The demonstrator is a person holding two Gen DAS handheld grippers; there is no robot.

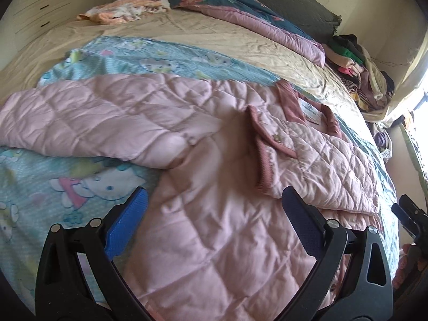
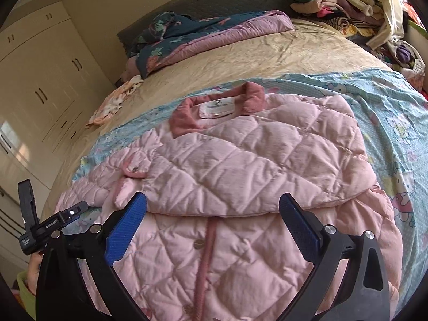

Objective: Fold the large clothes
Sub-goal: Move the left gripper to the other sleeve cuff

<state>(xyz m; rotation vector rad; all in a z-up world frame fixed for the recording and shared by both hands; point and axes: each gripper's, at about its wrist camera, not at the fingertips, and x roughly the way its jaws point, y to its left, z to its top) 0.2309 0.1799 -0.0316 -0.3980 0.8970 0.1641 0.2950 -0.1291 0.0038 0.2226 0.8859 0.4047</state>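
Note:
A pink quilted jacket (image 1: pixel 214 214) with a darker pink collar (image 1: pixel 291 104) lies front-up on a light blue cartoon-print sheet (image 1: pixel 53 187) on the bed. One sleeve stretches out to the left (image 1: pixel 93 117); the other is folded across the chest (image 2: pixel 254 160). My left gripper (image 1: pixel 214 200) is open and empty, hovering over the jacket's lower body. My right gripper (image 2: pixel 212 206) is open and empty above the front placket (image 2: pixel 206 246), just below the folded sleeve. The right gripper also shows at the left wrist view's right edge (image 1: pixel 409 214).
A beige bedsheet (image 2: pixel 254 56) lies beyond the jacket. A dark floral quilt (image 2: pixel 187 40) lies at the headboard, a small peach cloth (image 2: pixel 112 104) near the left edge. A heap of clothes (image 2: pixel 347 5) sits at the far right corner. White wardrobes (image 2: pixel 40 80) stand left.

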